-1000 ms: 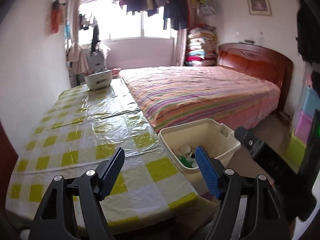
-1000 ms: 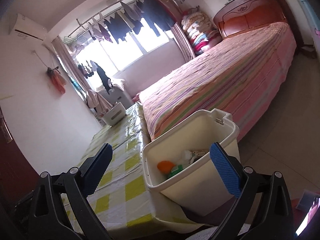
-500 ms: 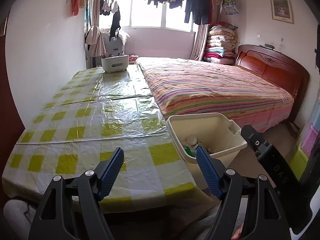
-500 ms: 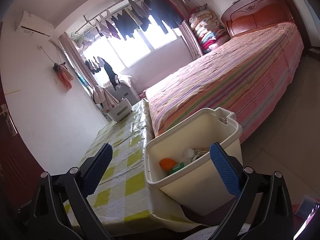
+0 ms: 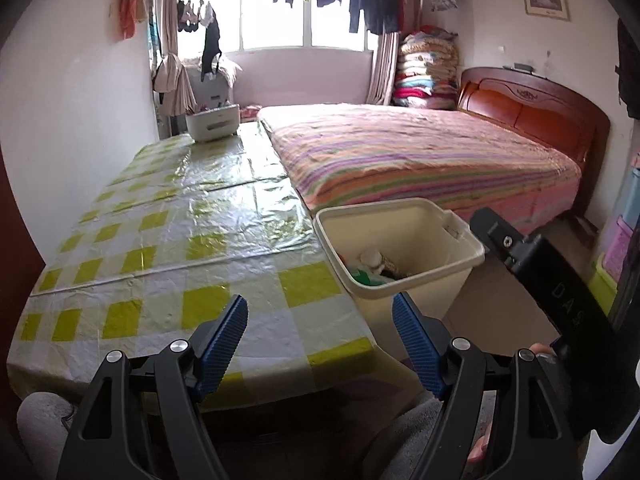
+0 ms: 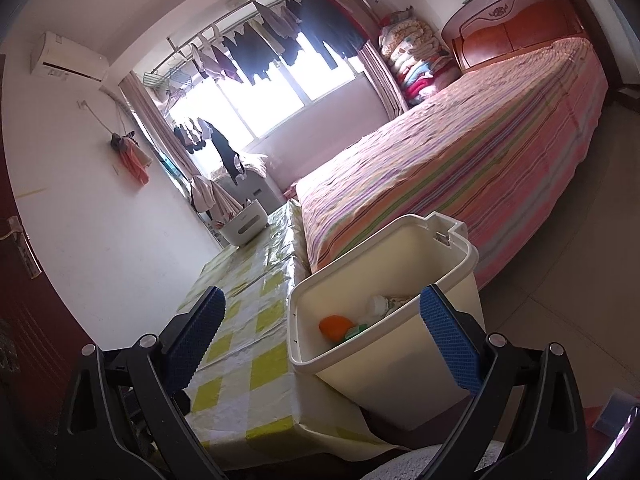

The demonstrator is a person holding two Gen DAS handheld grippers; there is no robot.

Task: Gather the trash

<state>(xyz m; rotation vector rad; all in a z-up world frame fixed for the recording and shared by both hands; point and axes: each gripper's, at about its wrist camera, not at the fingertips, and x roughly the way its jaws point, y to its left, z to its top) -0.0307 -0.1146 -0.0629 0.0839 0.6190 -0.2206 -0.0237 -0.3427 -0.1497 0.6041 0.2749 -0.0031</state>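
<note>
A cream plastic trash bin [image 5: 436, 280] stands on the floor against the table's right edge, between table and bed. It holds several pieces of trash: an orange item [image 6: 336, 326], a green item [image 6: 356, 332] and a white bottle [image 6: 380, 303]. The bin also shows in the right wrist view [image 6: 400, 364]. My left gripper [image 5: 320, 338] is open and empty, held back over the table's near edge. My right gripper [image 6: 322, 326] is open and empty, pointing at the bin from close by. The right gripper's body [image 5: 560, 292] shows at the right of the left wrist view.
The table [image 5: 168, 240] has a yellow-and-white checked plastic cloth. A white basket [image 5: 212, 122] stands at its far end. A bed [image 5: 420, 156] with a striped cover lies to the right, with a wooden headboard [image 5: 532, 108]. Coloured storage boxes [image 5: 624, 240] stand at far right.
Both grippers have drawn back and risen a little, so more of the table and room shows. Both stay open. The bin and its contents have not moved.
</note>
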